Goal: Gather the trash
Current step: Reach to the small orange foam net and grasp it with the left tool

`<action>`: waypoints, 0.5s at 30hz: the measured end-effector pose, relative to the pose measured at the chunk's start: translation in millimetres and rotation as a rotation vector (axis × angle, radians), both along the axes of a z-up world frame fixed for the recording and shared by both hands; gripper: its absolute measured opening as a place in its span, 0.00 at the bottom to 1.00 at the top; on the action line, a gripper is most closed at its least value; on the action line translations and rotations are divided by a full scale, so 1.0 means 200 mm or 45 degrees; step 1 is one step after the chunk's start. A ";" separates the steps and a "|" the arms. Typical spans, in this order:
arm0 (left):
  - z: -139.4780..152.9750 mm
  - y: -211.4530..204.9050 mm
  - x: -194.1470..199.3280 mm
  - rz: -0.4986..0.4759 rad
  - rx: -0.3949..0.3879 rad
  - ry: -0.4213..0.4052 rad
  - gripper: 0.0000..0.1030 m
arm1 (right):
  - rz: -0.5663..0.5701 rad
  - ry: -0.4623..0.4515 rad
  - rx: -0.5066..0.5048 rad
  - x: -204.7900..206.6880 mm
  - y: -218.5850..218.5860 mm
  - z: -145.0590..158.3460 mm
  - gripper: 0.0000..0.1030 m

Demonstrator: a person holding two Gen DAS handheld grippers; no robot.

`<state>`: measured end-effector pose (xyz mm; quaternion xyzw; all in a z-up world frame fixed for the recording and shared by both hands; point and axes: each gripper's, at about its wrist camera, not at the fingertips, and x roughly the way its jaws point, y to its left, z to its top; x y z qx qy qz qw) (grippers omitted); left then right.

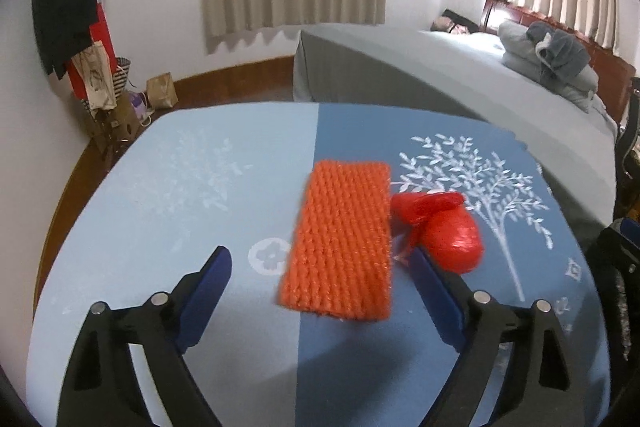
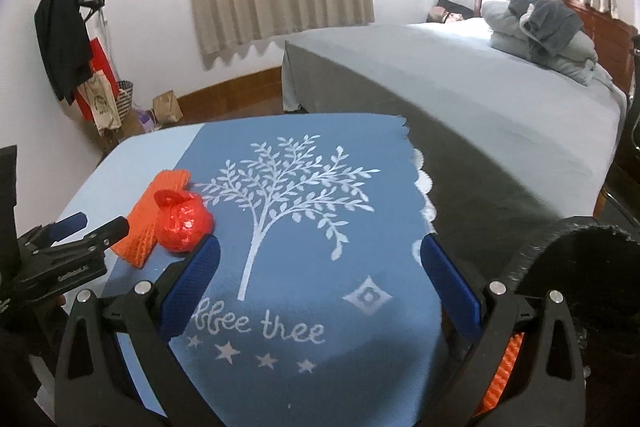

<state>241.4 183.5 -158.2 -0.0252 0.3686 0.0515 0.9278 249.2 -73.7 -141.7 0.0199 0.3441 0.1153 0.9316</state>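
Two items: an orange knitted pad [image 1: 340, 243] and a crumpled red plastic bag [image 1: 448, 233] lie touching on the blue tablecloth [image 1: 160, 227]
Bag position: just right of centre in the left wrist view, against the pad's right edge; left of centre in the right wrist view [image 2: 184, 223]
Pad axis: long side runs away from the camera, lower centre to upper centre of the left wrist frame
Left gripper [image 1: 324, 291]: jaws wide apart, nothing clamped; the pad sits between the fingers, the bag just past the right-hand finger
Right gripper [image 2: 320, 267]: jaws spread, empty; only bare cloth and the tree print between them
Nearer hand: the left, I judge; the bag lies off the right gripper's left fingertip
Next move: probably shift the left gripper toward frame right to straddle the bag
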 end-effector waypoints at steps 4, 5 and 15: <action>-0.04 0.01 0.06 -0.006 -0.017 0.043 0.85 | 0.006 0.016 -0.013 0.03 0.03 -0.03 0.95; -0.05 0.01 0.07 -0.009 -0.017 0.054 0.85 | 0.007 0.020 -0.018 0.04 0.04 -0.04 0.95; -0.13 -0.02 0.12 -0.060 -0.020 0.153 0.66 | 0.019 0.054 -0.035 0.05 0.07 -0.09 0.95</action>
